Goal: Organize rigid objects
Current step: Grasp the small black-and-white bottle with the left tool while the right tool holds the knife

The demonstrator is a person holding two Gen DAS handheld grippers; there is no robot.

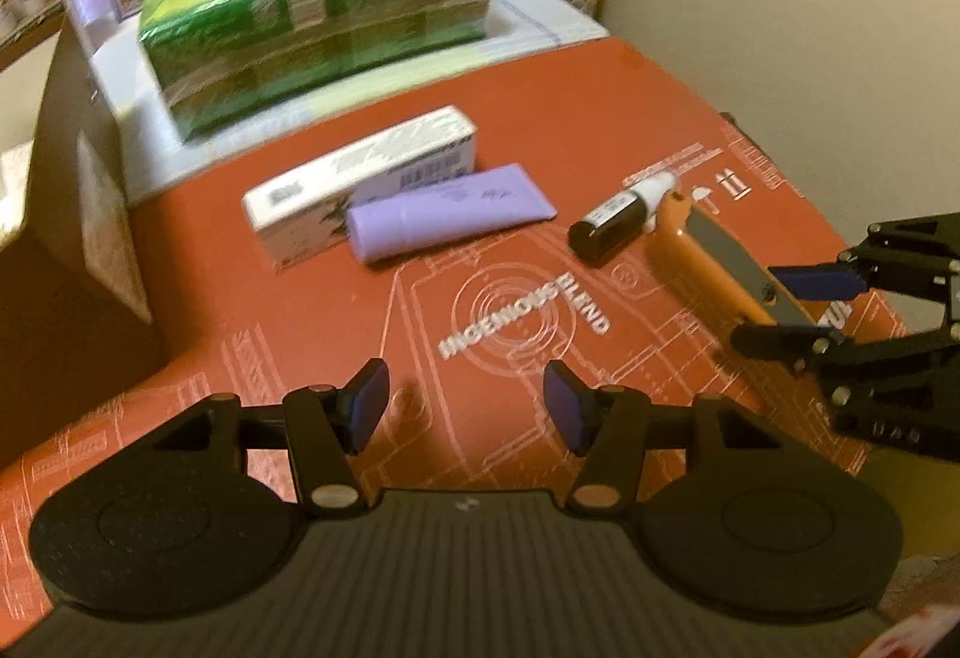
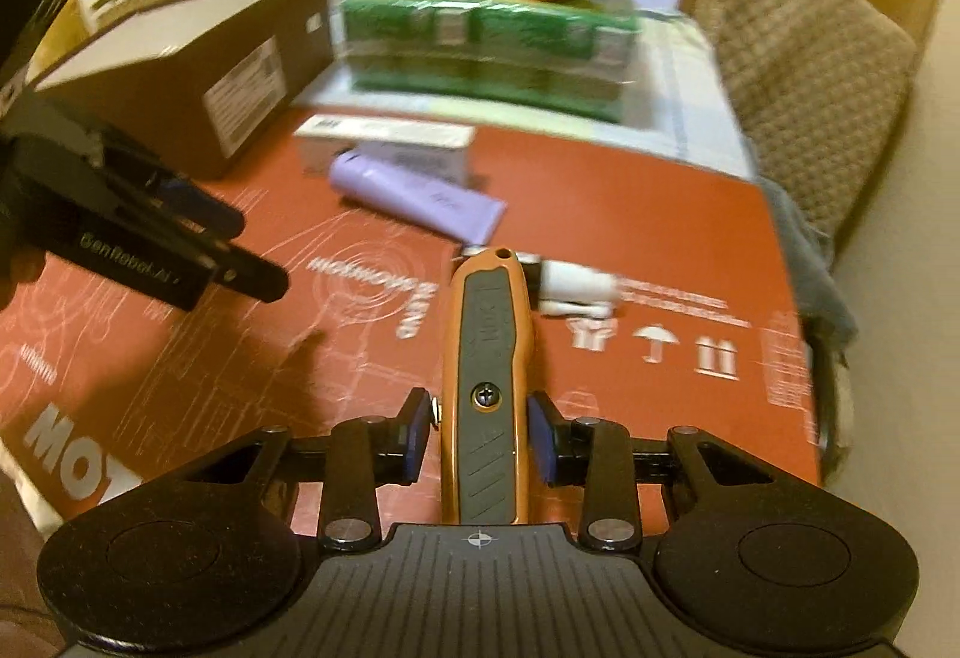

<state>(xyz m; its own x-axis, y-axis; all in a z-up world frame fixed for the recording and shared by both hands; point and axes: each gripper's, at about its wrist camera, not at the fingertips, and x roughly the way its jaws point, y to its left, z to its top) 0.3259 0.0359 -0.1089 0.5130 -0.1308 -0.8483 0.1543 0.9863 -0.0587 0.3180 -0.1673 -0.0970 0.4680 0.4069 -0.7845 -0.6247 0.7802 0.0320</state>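
The orange utility knife [image 2: 487,388] sits between the pads of your right gripper [image 2: 480,439], lengthways along the fingers, its hanging-hole end pointing away from you. The pads [image 2: 543,439] are closed against its flanks near the screw, so you hold it close to one end, not at its middle. Expect a stiff, fairly weighty tool that wants to droop at the far tip; the grey rubbery inlay should help the pads bite, while the smooth orange shell may slip if you tilt it sharply. If it sags, a hold nearer its middle would be steadier.

Just beyond the knife's tip lies a small black bottle with a white cap [image 1: 621,217], and farther ahead and to the left a lilac tube [image 2: 414,196] rests against a white carton [image 2: 387,145]. All lie on the red printed cardboard [image 2: 660,214].

Your left gripper [image 1: 467,412] stands about half open with nothing between its pads, hovering over bare red cardboard, with the tube and carton ahead of it. An open brown cardboard box [image 2: 198,76] stands to the far left.
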